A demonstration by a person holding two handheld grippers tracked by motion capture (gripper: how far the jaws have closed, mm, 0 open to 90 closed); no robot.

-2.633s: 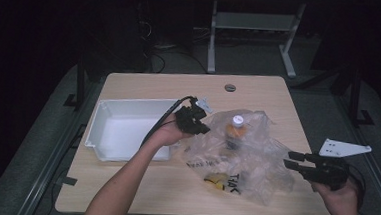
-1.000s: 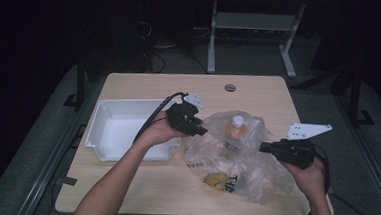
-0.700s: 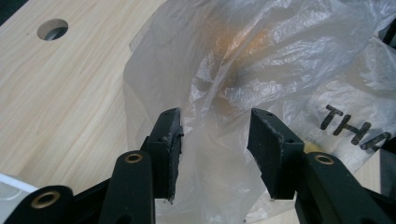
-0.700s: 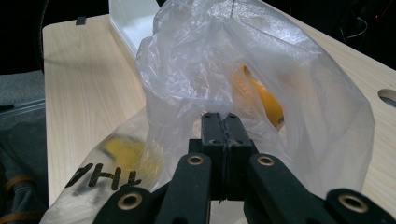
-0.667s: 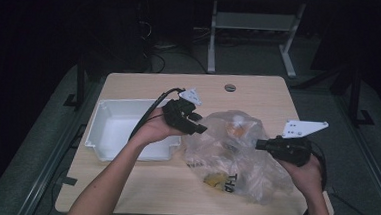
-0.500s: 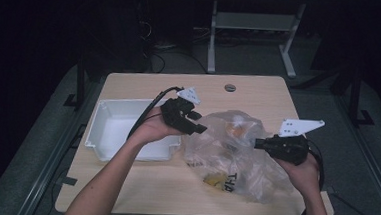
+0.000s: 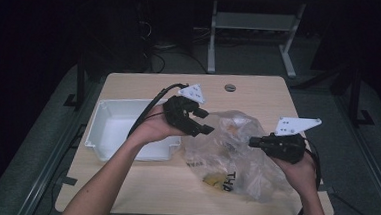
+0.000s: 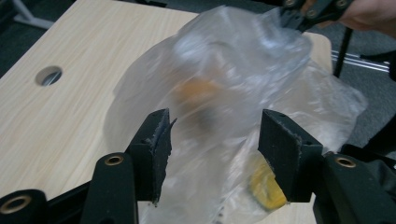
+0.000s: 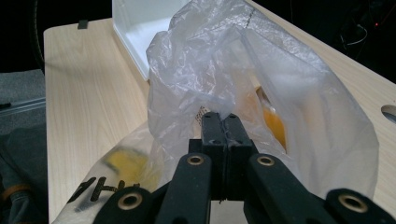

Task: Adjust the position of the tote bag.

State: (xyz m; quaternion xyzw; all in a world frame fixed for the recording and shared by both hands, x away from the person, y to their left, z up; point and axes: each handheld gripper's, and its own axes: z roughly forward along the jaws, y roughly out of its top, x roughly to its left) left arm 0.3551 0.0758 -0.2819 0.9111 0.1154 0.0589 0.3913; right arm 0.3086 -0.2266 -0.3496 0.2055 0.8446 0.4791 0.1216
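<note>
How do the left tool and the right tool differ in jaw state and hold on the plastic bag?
The left tool stands open, its jaws having just been opening, with nothing pinched; the right tool is shut on the plastic bag. The left tool faces the bag from the white bin's side; the right tool grips its opposite side. Both are black, two-jawed and hand-held above the table.

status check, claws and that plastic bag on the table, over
Right claw shut on plastic bag. Left claw open, jaws just been opening, nothing pinched, bag beyond them. White tray beside bag; nothing in the way.
</note>
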